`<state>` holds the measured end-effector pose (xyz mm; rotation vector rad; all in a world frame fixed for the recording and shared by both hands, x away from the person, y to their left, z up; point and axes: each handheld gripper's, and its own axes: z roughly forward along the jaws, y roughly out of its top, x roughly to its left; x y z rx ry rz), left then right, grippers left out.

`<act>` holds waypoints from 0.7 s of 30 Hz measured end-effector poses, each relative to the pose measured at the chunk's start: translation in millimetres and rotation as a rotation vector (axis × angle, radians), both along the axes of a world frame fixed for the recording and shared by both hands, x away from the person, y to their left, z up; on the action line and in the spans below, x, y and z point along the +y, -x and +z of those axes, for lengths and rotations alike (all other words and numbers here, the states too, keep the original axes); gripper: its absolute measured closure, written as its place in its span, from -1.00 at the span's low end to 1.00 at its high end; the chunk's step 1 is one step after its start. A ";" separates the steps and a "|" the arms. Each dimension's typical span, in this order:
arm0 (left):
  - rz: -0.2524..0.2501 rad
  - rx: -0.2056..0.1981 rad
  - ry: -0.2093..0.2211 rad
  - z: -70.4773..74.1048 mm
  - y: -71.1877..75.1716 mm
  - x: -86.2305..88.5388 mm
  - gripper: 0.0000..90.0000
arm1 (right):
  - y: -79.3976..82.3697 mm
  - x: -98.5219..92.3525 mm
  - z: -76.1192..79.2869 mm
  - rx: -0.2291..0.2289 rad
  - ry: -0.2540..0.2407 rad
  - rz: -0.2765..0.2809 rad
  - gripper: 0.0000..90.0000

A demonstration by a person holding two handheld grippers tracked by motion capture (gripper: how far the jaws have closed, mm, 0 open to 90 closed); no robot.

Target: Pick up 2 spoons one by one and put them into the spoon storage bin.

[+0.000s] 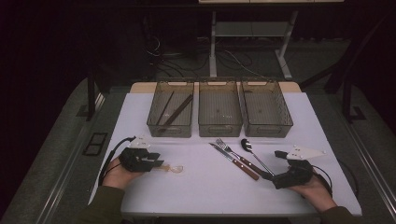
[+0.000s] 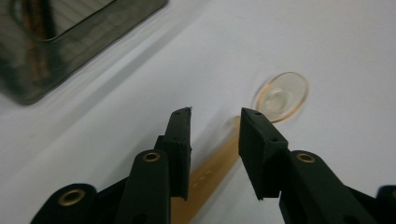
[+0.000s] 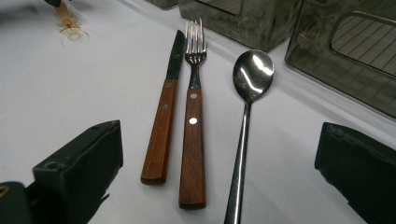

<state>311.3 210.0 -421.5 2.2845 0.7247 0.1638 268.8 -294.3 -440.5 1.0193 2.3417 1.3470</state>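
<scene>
the left gripper (image 1: 159, 164) sits at about 8 o'clock on the white table (image 1: 140, 109); its two black jaws stand apart, one on each side of the handle of a see-through amber plastic spoon (image 2: 282, 97) (the pads are not pressing on it); the spoon lies flat on the table, its round bowl pointing toward 3 o'clock in the high view; the right gripper (image 1: 270, 176) rests at about 4 o'clock, its jaws wide apart with nothing between them; just ahead of it lie a knife (image 3: 164, 112), a fork (image 3: 192, 121) and a metal spoon (image 3: 247, 116), side by side; three grey bins (image 1: 219, 108) stand in a row at 12 o'clock; the left bin holds dark sticks (image 1: 173, 113).
</scene>
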 end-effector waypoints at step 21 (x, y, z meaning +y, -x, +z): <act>-0.131 0.036 -0.108 -13.6 -1.2 -12.0 0.30 | -0.1 0.6 -0.4 0.000 0.001 0.005 -0.97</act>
